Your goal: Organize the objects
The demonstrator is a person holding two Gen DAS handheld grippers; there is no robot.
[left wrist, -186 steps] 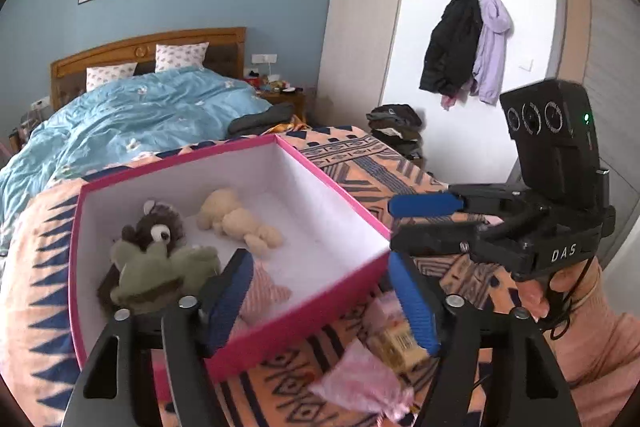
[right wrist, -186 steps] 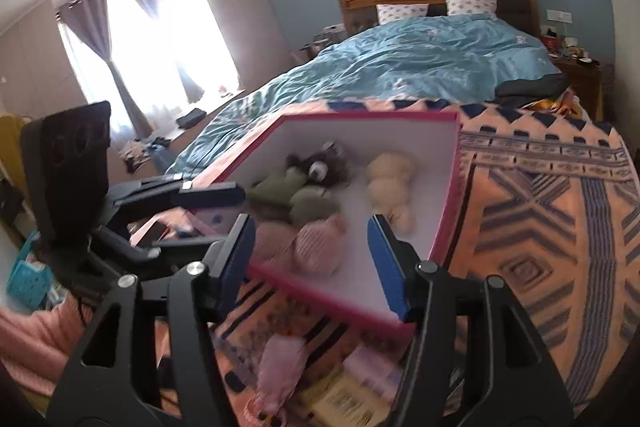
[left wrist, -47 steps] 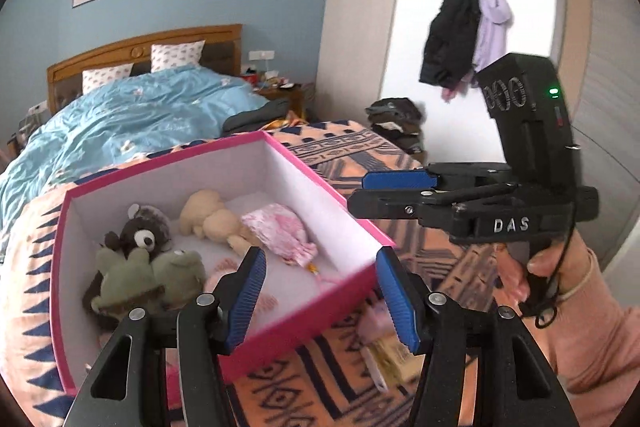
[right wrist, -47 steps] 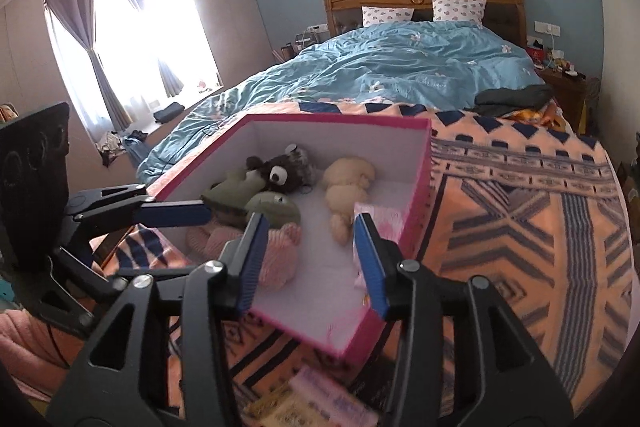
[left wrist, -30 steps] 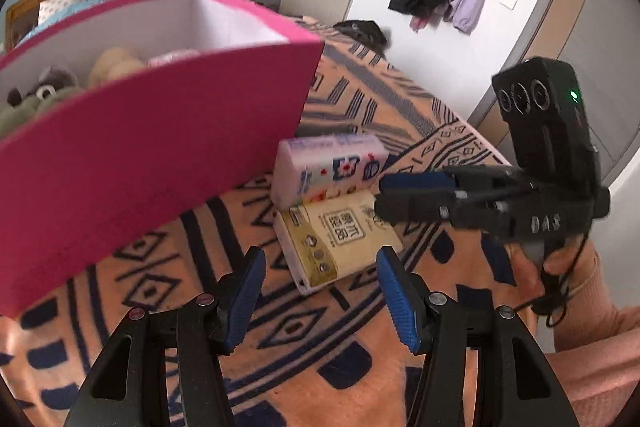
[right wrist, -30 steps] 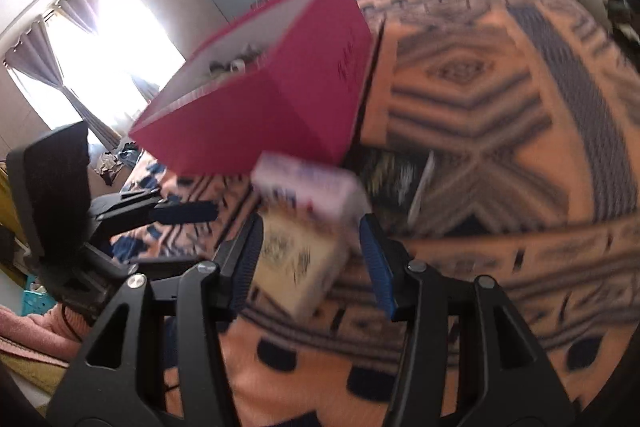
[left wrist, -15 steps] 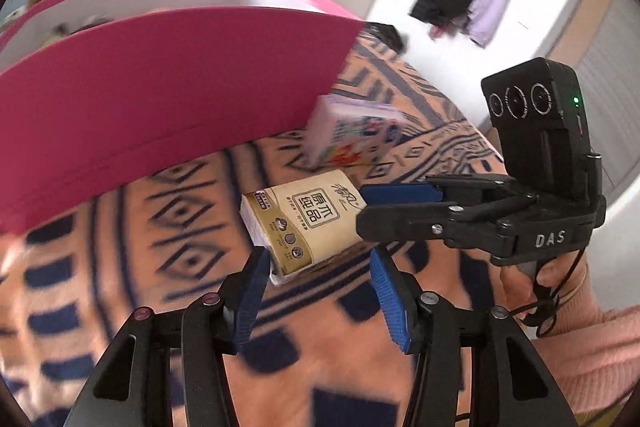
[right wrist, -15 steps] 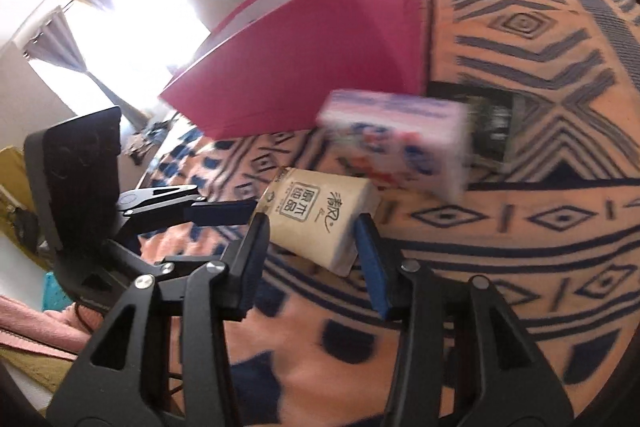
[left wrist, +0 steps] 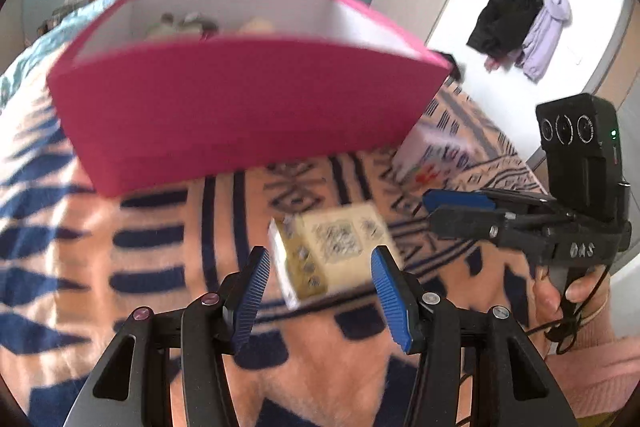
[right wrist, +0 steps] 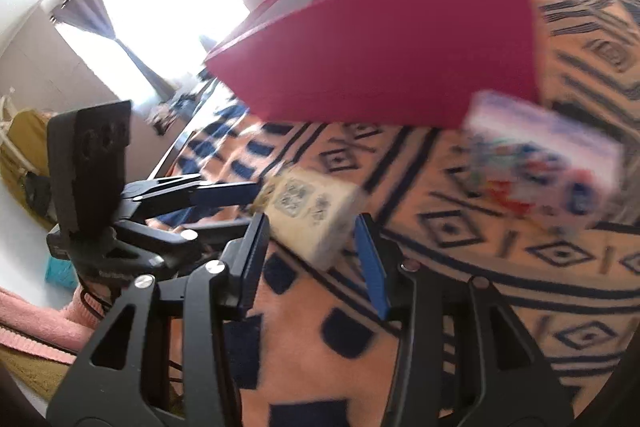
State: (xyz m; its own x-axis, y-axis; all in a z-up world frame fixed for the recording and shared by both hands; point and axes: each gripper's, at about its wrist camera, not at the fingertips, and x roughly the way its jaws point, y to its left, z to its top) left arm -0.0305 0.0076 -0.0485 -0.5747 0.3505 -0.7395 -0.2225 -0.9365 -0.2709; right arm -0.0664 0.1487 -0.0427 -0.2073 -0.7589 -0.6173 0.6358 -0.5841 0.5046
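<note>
A beige tissue pack lies on the patterned blanket in front of the pink box. My left gripper is open, with the pack just ahead between its blue pads, not touching. My right gripper is also open and frames the same pack from the other side. A white and purple tissue pack lies to the right of the box; it also shows in the left wrist view. Plush toys sit inside the box. Both views are blurred.
The orange and navy blanket covers the surface. A bed with blue bedding lies behind. Coats hang on the far wall. A bright window with curtains is at the left in the right wrist view.
Both grippers have dropped from above the box to blanket level and closed in on the beige pack. The left gripper swung left so the pack sits centred between its fingers.
</note>
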